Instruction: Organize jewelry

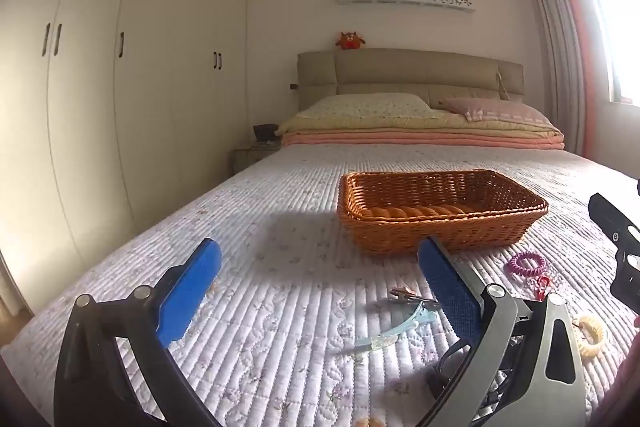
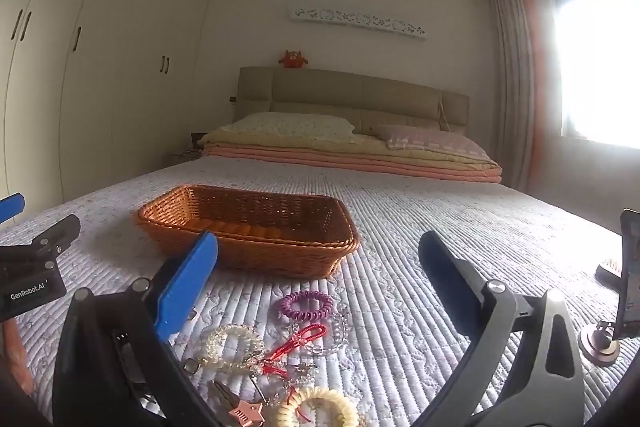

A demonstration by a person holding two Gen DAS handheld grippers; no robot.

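A brown wicker basket (image 1: pixel 440 211) (image 2: pixel 248 231) stands on the bed with nothing visible inside. Jewelry lies loose on the quilt in front of it: a purple coil bracelet (image 1: pixel 528 263) (image 2: pixel 307 305), a red cord charm (image 2: pixel 298 341), a clear bead bracelet (image 2: pixel 230 345), a cream coil bracelet (image 1: pixel 591 335) (image 2: pixel 316 409), a pink star clip (image 2: pixel 244 415) and a light blue hair clip (image 1: pixel 390 331). My left gripper (image 1: pixel 320 291) hovers open over the quilt, left of the pile. My right gripper (image 2: pixel 318 287) hangs open above the pile, nothing between its fingers.
A phone on a round stand (image 2: pixel 624 287) sits at the quilt's right edge. Folded blankets (image 1: pixel 420 137) and pillows lie at the headboard. White wardrobes (image 1: pixel 120 87) line the left wall. A bedside table (image 1: pixel 252 153) stands by the bed's far left.
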